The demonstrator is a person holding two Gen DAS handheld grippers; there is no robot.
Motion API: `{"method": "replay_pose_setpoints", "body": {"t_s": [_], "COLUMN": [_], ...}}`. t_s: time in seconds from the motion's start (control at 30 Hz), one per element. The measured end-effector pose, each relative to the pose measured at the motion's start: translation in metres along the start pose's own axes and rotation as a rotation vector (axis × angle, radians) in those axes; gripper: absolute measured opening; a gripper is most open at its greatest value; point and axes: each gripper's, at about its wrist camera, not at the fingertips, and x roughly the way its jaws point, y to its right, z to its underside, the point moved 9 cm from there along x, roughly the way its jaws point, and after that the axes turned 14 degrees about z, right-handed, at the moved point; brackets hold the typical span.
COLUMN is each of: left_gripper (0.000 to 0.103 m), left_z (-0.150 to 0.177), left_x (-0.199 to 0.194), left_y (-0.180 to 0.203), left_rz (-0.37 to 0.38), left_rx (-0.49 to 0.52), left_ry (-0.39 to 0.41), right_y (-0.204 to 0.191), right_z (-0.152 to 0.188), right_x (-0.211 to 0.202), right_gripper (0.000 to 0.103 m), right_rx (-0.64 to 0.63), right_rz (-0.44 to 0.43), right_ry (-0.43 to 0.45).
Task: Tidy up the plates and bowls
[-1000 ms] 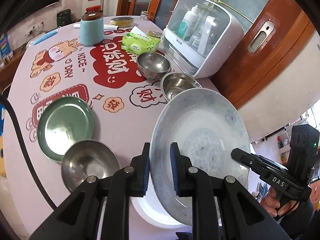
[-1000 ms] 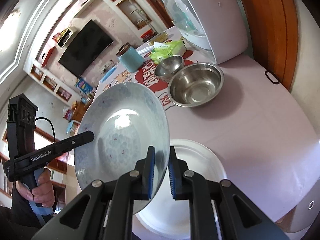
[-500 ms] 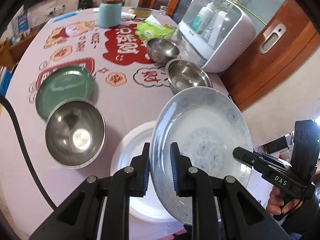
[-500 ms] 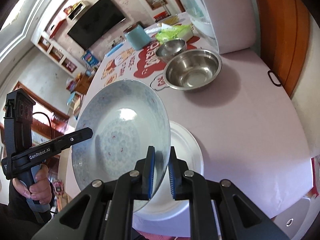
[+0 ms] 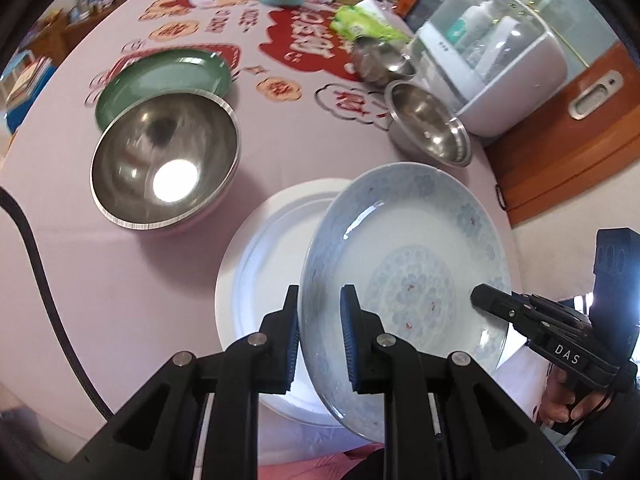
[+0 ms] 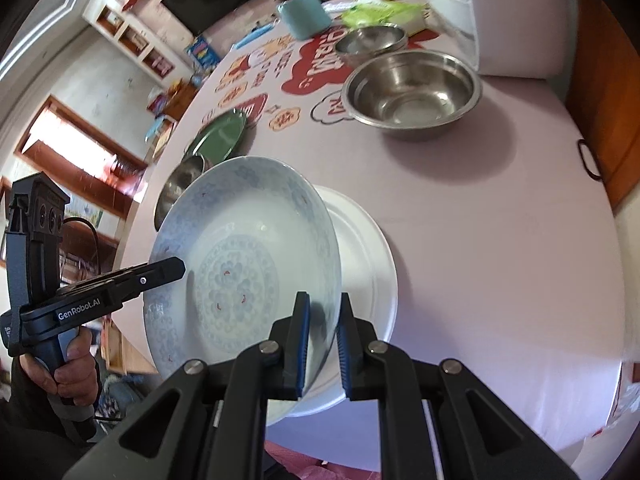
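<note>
A pale blue patterned plate [image 5: 408, 264] [image 6: 240, 264] hangs tilted over the white plate [image 5: 264, 256] [image 6: 364, 248] near the table's front edge. My left gripper [image 5: 319, 332] is shut on the plate's left rim and my right gripper [image 6: 323, 340] is shut on its opposite rim. Each gripper shows in the other's view, gripped by a hand [image 6: 76, 372]. A large steel bowl [image 5: 164, 164] sits left of the white plate, partly over a green plate [image 5: 160, 76] [image 6: 220, 136]. Two more steel bowls, a mid-sized one [image 5: 428, 124] [image 6: 412, 88] and a small one [image 5: 380, 60] [image 6: 372, 40], stand further back.
A white domed cabinet [image 5: 492, 68] stands at the table's far right edge. Behind the bowls lie a green packet [image 5: 360, 24] and a teal jar [image 6: 304, 16]. A wooden door [image 5: 580, 120] is close on the right. A black cable [image 5: 36, 272] runs down the left.
Both grippers have come down with the blue plate and rolled, so it now hangs lower and closer over the white plate. The large steel bowl looks nearer.
</note>
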Motion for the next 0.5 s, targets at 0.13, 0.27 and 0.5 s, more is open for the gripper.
{"method": "replay_pose_setpoints", "body": {"t_s": [0.13, 0.27, 0.5], "left_gripper": [0.016, 0.016, 0.016], "left_z": [0.003, 0.003, 0.009], "left_x": [0.006, 0.01, 0.02], "left_y": [-0.008, -0.019, -0.035], "left_rz": [-0.031, -0.053, -0.074], "left_rx": [-0.014, -0.064, -0.117], "left_ry": [0.0, 0.024, 0.036], "right_y": [-0.002, -0.008, -0.011], "right_z": [0.0, 0.003, 0.005], "right_x": [0.012, 0.024, 0.043], "right_gripper": [0.013, 0.013, 0.013], "right_rx": [-0.035, -0.065, -0.098], "right_rz": [-0.017, -0.038, -0.06], "right_ry": [-0.023, -0.05, -0.087]}}
